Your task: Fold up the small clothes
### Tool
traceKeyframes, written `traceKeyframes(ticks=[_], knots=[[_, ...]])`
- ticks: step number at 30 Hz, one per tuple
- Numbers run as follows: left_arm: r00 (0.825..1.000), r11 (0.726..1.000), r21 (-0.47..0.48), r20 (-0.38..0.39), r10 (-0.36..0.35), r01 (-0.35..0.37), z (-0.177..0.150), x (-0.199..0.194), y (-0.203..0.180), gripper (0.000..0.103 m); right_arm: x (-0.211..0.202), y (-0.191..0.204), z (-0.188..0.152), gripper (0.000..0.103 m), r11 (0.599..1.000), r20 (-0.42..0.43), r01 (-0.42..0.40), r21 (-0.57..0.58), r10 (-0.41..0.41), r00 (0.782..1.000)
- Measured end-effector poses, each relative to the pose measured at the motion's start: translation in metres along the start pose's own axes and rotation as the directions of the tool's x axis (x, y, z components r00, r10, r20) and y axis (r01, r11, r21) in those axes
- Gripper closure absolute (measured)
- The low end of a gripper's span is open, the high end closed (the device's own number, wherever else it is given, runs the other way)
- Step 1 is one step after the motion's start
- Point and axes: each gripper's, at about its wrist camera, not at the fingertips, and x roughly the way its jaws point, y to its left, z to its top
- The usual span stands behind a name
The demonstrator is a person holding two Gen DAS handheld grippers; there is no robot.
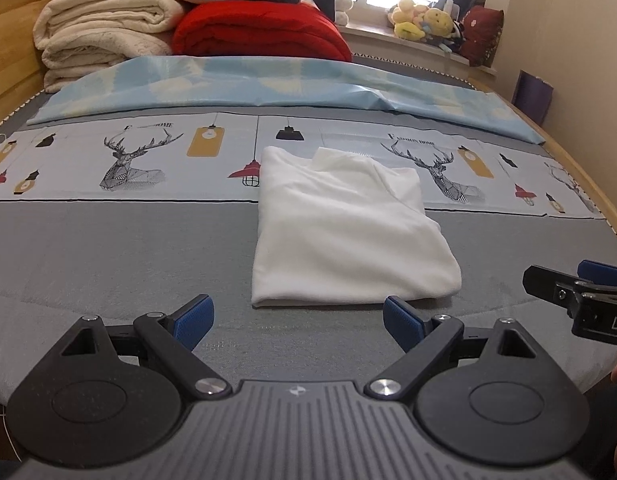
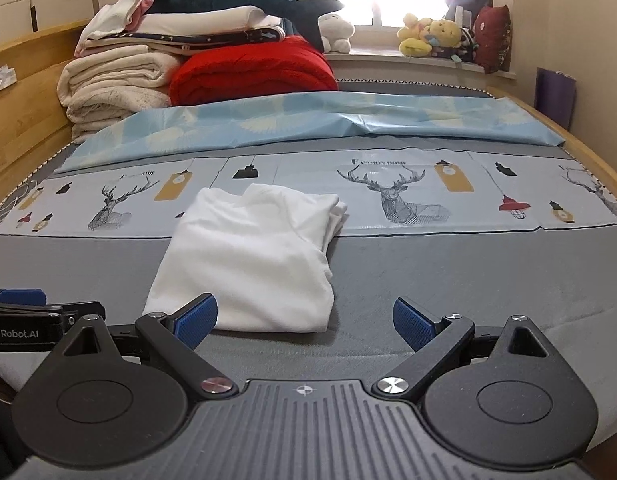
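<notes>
A white garment [image 1: 344, 232] lies folded into a rough rectangle on the grey bed cover [image 1: 128, 248]. It also shows in the right wrist view [image 2: 252, 256]. My left gripper [image 1: 298, 322] is open and empty, just in front of the garment's near edge. My right gripper [image 2: 304, 322] is open and empty, near the garment's near right corner. The right gripper also shows at the right edge of the left wrist view [image 1: 580, 296]. The left gripper shows at the left edge of the right wrist view [image 2: 36, 312].
A deer-print strip [image 1: 128, 160] and a light blue sheet [image 1: 268, 84] lie across the bed behind the garment. Stacked blankets [image 1: 108, 36] and a red quilt [image 1: 260, 32] sit at the back left. Plush toys [image 1: 424, 20] line the windowsill. The wooden bed frame [image 2: 24, 120] runs along the left side.
</notes>
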Motion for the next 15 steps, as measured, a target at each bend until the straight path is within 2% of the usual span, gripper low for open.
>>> traceKeyframes(ticks=[15], knots=[[1.0, 1.0, 0.0, 0.012, -0.008, 0.008, 0.0, -0.001, 0.0004, 0.009, -0.0004, 0.0007, -0.0006, 0.008, 1.0, 0.0, -0.009, -0.011, 0.009, 1.0]])
